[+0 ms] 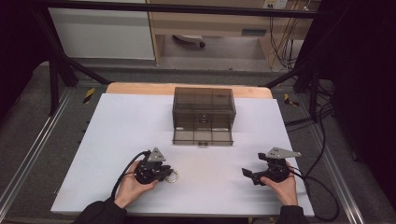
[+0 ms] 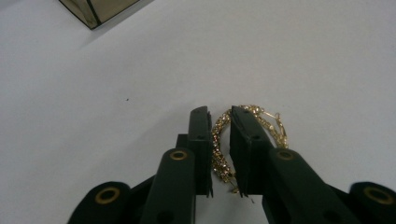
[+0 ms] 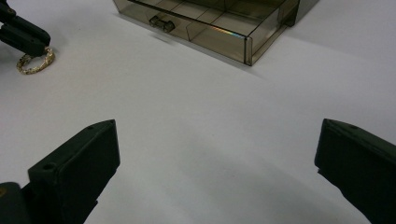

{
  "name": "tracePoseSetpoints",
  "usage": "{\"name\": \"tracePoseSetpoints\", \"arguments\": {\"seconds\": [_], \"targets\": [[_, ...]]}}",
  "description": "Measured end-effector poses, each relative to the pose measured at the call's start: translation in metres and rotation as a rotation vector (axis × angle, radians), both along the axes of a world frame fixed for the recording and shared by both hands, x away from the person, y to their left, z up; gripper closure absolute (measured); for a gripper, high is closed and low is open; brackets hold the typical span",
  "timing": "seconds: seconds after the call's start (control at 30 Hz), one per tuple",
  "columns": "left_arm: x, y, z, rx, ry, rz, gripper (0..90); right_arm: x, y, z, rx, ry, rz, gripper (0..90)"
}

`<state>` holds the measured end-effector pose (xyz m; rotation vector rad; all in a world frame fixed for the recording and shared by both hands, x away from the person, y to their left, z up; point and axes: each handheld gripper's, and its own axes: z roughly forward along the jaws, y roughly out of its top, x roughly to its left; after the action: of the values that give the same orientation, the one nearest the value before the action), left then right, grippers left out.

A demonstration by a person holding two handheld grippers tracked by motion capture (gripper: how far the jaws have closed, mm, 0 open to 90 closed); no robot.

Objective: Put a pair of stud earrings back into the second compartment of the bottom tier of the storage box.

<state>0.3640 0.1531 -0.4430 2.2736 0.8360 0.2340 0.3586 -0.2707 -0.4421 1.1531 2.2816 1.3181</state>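
One gold rhinestone hoop earring, flat on the white table, pinched at its rim between the left gripper; slippage is risked when lifted. Right gripper is held wide open.

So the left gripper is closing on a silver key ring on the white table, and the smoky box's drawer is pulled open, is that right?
Not quite. In the left gripper view, the left gripper has its jaws around a gold, stone-studded hoop earring, not a silver key ring. The rest holds: it lies on the white table, and the smoky box's drawer is pulled open.
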Motion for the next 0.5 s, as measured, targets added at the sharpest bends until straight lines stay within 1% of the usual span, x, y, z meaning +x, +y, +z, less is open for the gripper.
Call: {"name": "tracePoseSetpoints", "arguments": {"seconds": [0.07, 0.17, 0.3, 0.4, 0.5], "targets": [[0.0, 0.0002, -0.0003, 0.002, -0.005, 0.0, 81.9, 0.0, 0.0, 0.0, 0.001, 0.0, 0.001, 0.6], [0.0003, 0.0022, 0.0012, -0.011, -0.004, 0.002, 85.1, 0.0, 0.0, 0.0, 0.001, 0.0, 0.001, 0.6], [0.0009, 0.0038, 0.0018, -0.011, -0.002, 0.0, 86.0, -0.0002, 0.0, 0.0002, 0.002, -0.001, 0.0, 0.6], [0.0008, 0.0052, 0.003, -0.029, -0.002, 0.007, 86.2, -0.0002, 0.0001, 0.0001, 0.002, 0.0, 0.001, 0.6], [0.0007, 0.007, 0.0057, -0.032, -0.003, 0.006, 86.5, -0.0001, 0.0003, 0.0, 0.002, 0.001, 0.001, 0.6]]}}
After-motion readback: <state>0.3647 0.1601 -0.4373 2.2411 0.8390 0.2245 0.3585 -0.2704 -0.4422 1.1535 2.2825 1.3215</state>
